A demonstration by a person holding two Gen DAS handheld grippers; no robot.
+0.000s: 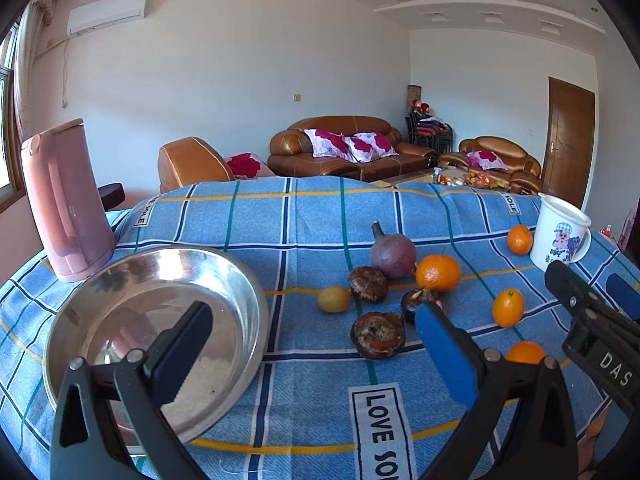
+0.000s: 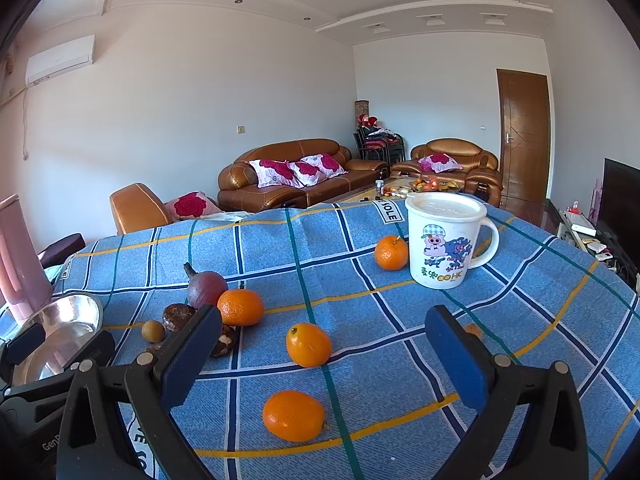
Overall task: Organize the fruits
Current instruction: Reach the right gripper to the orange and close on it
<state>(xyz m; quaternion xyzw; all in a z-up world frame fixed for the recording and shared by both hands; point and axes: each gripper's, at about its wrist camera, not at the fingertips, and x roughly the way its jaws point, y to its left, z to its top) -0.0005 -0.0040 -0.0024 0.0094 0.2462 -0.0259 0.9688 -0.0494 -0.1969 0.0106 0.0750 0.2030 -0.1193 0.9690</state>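
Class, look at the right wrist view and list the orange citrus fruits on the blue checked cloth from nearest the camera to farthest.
Nearest orange fruit → oval orange fruit → mandarin beside the purple fruit → mandarin beside the white cartoon mug.

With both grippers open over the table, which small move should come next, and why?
Probably lower the right gripper onto the nearest orange. Its jaws stand open and hold nothing, this orange lies just ahead between them, and the metal bowl holds no fruit yet.
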